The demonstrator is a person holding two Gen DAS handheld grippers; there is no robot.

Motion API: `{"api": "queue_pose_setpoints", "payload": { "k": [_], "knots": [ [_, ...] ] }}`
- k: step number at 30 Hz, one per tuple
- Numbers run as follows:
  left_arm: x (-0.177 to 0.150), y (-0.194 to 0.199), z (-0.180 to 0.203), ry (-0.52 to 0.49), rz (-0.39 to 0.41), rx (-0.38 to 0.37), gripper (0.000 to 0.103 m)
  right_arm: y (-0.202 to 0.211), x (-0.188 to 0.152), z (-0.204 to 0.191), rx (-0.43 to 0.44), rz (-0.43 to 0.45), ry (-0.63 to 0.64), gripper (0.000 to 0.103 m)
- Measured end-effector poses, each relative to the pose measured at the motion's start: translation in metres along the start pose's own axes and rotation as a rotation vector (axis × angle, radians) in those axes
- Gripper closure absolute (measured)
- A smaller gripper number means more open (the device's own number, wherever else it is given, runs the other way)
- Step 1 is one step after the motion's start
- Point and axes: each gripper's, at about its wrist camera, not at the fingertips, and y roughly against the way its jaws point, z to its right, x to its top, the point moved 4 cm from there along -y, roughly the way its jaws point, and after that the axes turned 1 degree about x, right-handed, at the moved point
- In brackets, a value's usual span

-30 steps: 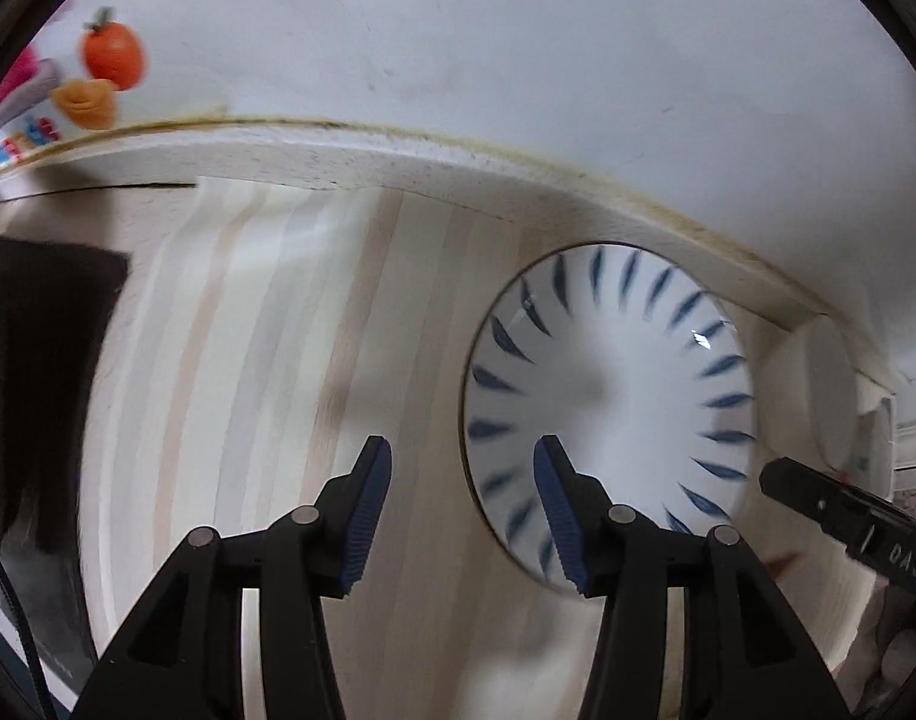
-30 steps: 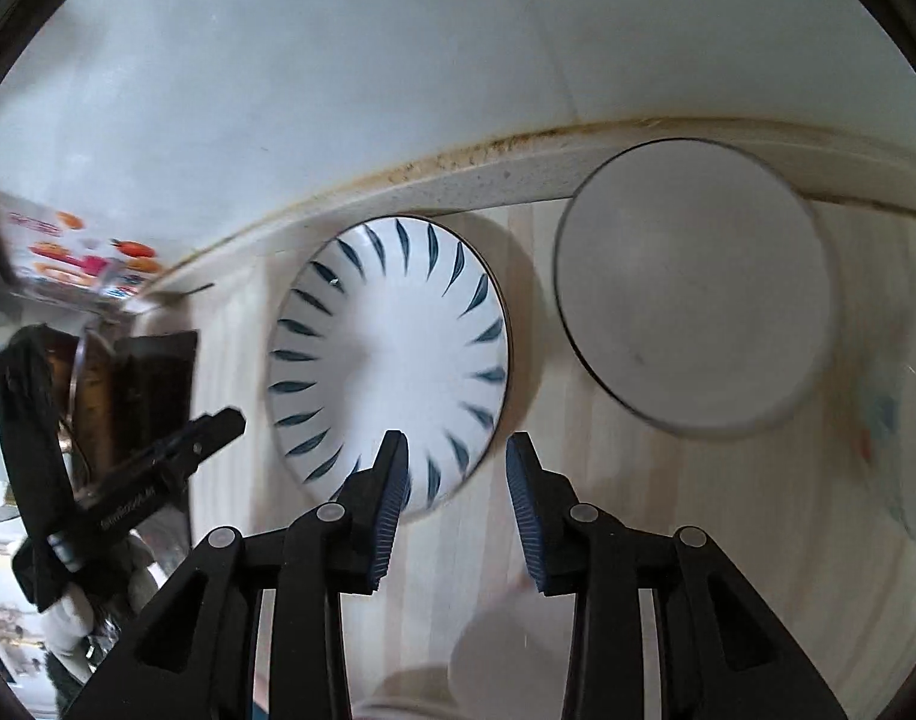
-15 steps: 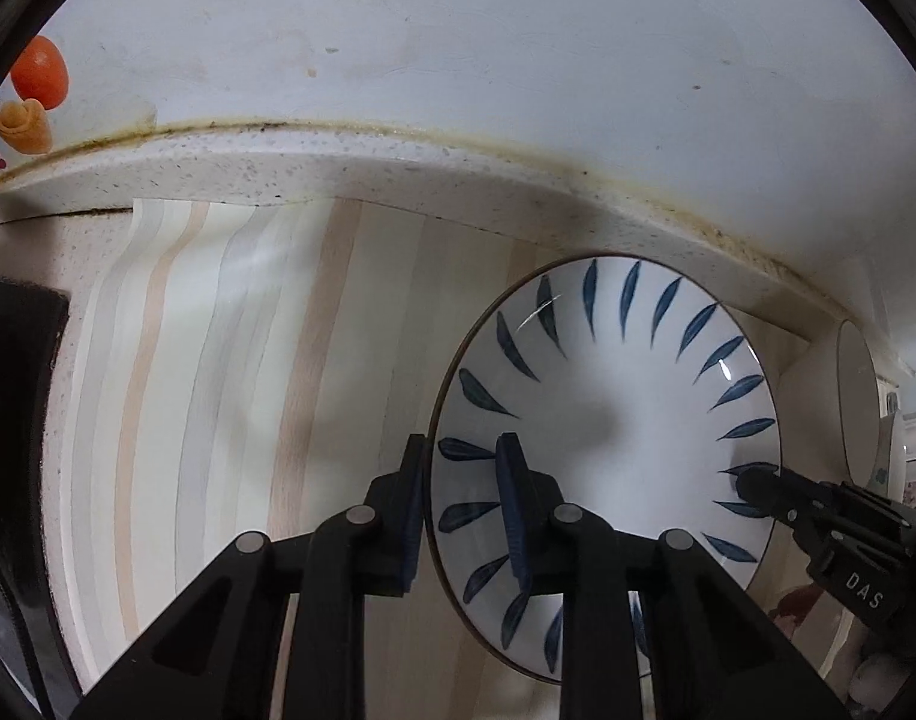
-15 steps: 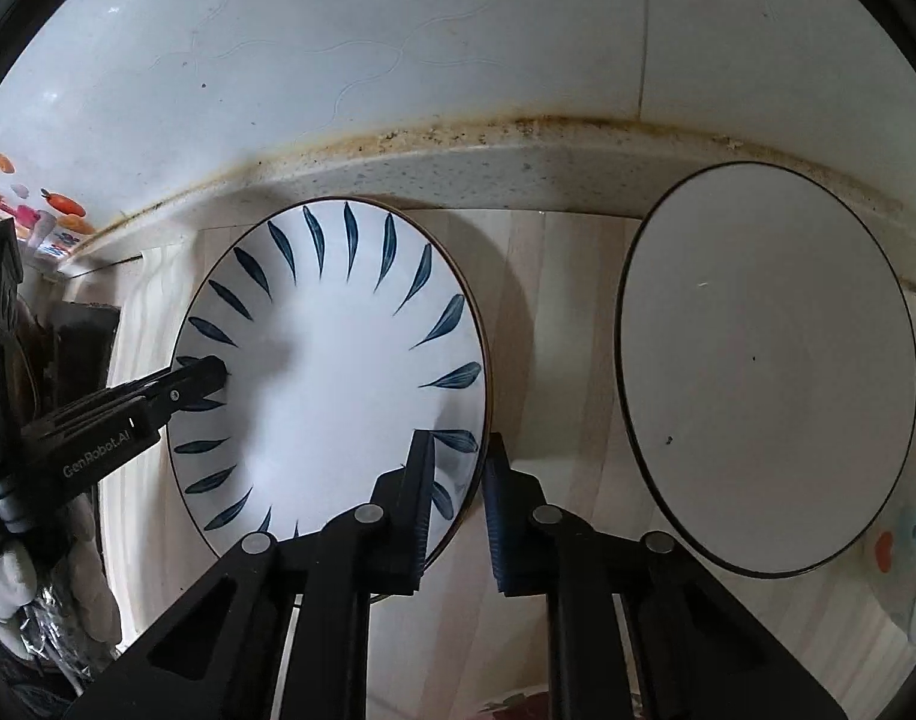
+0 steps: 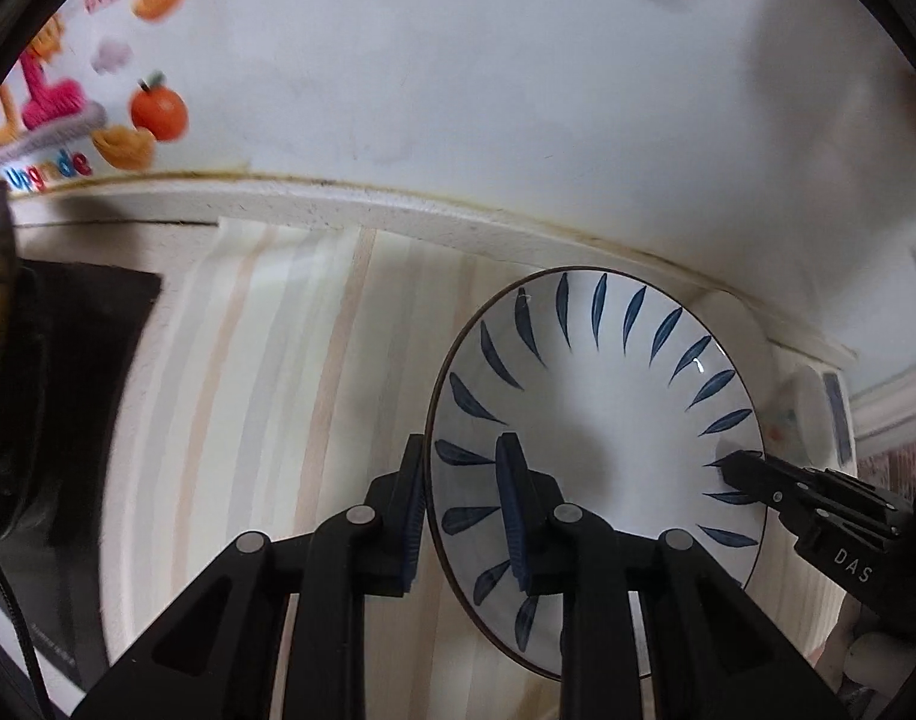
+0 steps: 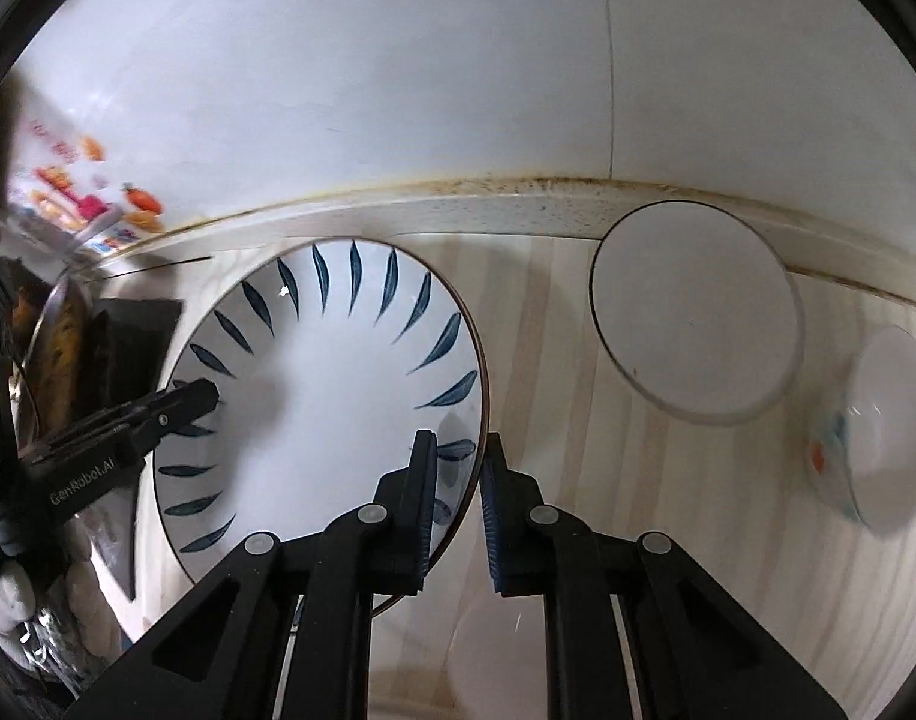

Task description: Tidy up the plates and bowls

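A white plate with blue leaf strokes (image 5: 601, 414) (image 6: 338, 372) hangs above the striped counter, held at both sides. My left gripper (image 5: 466, 504) is shut on its left rim, one pad under the edge and one on the inner face. My right gripper (image 6: 460, 498) is shut on the opposite rim. Each gripper shows in the other's view, at the plate's far edge. A plain white plate (image 6: 694, 309) lies flat at the back right. A white bowl with coloured spots (image 6: 877, 432) sits further right, also glimpsed in the left wrist view (image 5: 808, 414).
A raised speckled ledge (image 6: 517, 210) and white tiled wall (image 6: 398, 90) close the back. Dark objects and a black mat (image 5: 80, 372) occupy the left end. A colourful packet (image 5: 56, 120) leans at the far left. Another pale dish edge (image 6: 493, 648) shows below my right gripper.
Both grippers closed onto opposite rims of the blue-patterned plate, then lifted it; the counter and white plate now look smaller and farther below.
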Motion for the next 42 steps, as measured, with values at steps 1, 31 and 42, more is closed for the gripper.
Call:
{"api": "queue_pose_setpoints", "payload": {
  "k": [1, 31, 42],
  "knots": [
    [-0.004, 0.009, 0.004, -0.011, 0.005, -0.001, 0.083, 0.009, -0.008, -0.002, -0.001, 0.008, -0.003, 0.087],
    [-0.220, 0.020, 0.072, -0.260, -0.118, -0.011, 0.083, 0.070, -0.285, 0.040, -0.063, 0.000, -0.198, 0.087],
    [-0.220, 0.003, 0.081, -0.304, -0.125, 0.038, 0.083, 0.047, -0.287, 0.056, -0.071, -0.035, -0.213, 0.087]
  ]
}}
